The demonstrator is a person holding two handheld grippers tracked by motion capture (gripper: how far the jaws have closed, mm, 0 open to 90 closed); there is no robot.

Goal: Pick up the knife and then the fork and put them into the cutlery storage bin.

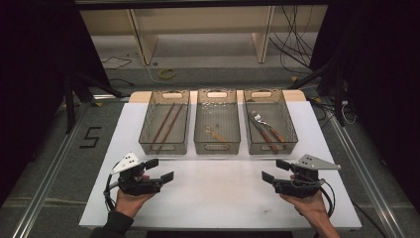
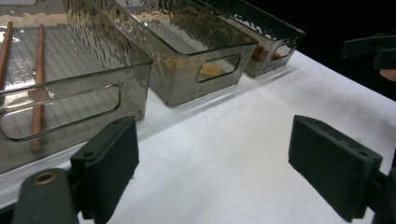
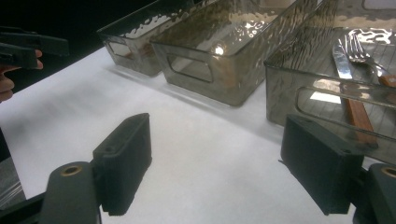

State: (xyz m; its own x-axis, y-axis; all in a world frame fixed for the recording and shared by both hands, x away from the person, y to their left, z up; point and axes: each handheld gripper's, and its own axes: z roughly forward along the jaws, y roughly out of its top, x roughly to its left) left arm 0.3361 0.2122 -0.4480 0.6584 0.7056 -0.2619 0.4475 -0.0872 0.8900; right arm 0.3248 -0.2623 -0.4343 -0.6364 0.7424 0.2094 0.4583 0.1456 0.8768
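Both claws, left claw (image 1: 159, 169) and right claw (image 1: 276, 169), gape empty; middle bin's (image 1: 217, 145) contents unclear.

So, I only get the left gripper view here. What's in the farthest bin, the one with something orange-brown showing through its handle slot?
Observer: The farthest bin holds a fork and a knife, both with wooden handles.
Operator: And the middle one?
Observer: The middle bin holds one small wood-handled piece, too small to name.
Operator: Is the other hand carrying anything?
Observer: No, the right hand-held gripper stands open over the white table, with nothing between its jaws.
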